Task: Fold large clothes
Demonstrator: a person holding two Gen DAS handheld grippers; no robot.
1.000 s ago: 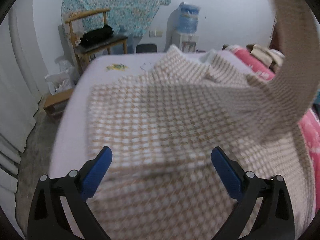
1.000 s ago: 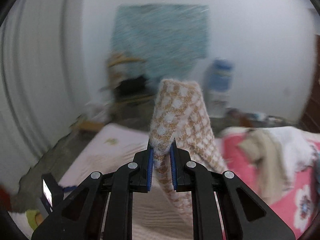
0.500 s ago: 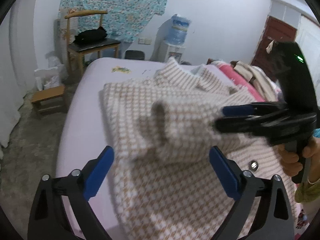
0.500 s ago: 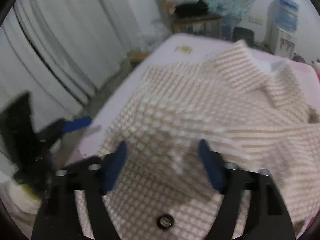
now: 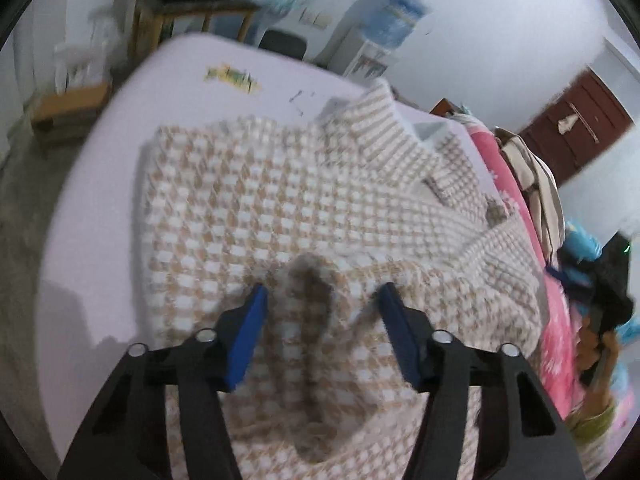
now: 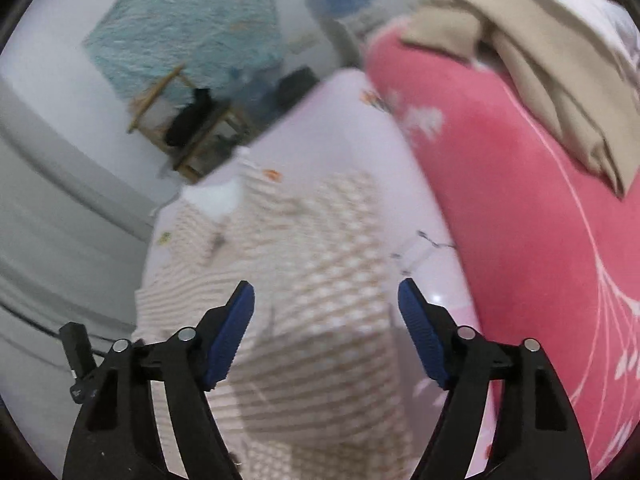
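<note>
A beige-and-white checked knit garment [image 5: 256,208] lies spread on the lilac bed [image 5: 100,168], collar at the far end. One sleeve is folded across its front. The sleeve's cuff [image 5: 320,280] lies between the fingers of my left gripper [image 5: 322,304], whose jaws are closing around it; the blue pads [image 5: 248,328] stand just clear of the cloth. My right gripper [image 6: 326,308] hovers over the garment's right side [image 6: 328,280] near the bed edge. Its jaws are wide and closing slightly, gripping nothing. In the left wrist view it appears blurred at the far right [image 5: 600,280].
A pink flowered blanket [image 6: 540,240] with a heap of beige clothes [image 6: 540,64] borders the bed on the right. A wooden chair with a black bag [image 6: 188,120], a water dispenser [image 5: 384,28], a low stool [image 5: 68,108] and a brown door [image 5: 580,128] stand beyond the bed.
My right gripper let go of the raised sleeve, which now lies across the garment, then swung down to the right side. My left gripper moved up to the cuff and its jaws narrowed.
</note>
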